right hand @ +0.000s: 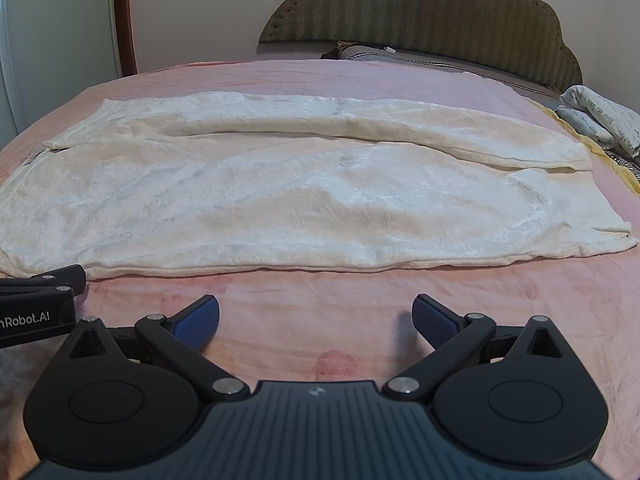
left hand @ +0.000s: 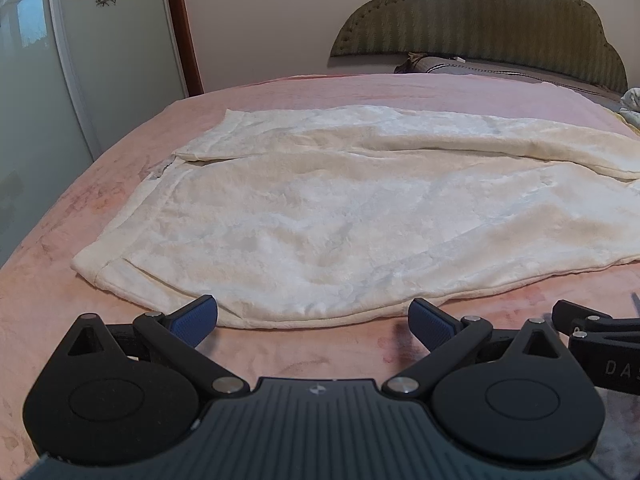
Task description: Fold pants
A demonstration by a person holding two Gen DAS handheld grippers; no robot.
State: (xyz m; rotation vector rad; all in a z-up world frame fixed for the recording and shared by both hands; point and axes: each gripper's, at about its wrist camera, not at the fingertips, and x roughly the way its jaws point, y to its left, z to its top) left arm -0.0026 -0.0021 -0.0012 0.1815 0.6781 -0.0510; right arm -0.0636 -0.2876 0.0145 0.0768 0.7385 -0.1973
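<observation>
Cream fleece pants (left hand: 340, 216) lie flat across the pink bed, waistband to the left, both legs running to the right; they also show in the right wrist view (right hand: 304, 200). My left gripper (left hand: 314, 320) is open and empty, its blue pads at the near hem of the pants, close to the waistband end. My right gripper (right hand: 316, 320) is open and empty, a short way in front of the near edge of the pants, over bare blanket. The right gripper's side shows at the right edge of the left wrist view (left hand: 596, 332), and the left gripper's at the left edge of the right wrist view (right hand: 44, 292).
The pink blanket (right hand: 360, 292) covers the bed. A green padded headboard (right hand: 420, 8) and a grey pillow (right hand: 400, 58) stand at the far side. A printed white bundle (right hand: 600, 120) lies at the far right. A wardrobe door (left hand: 116, 28) stands on the left.
</observation>
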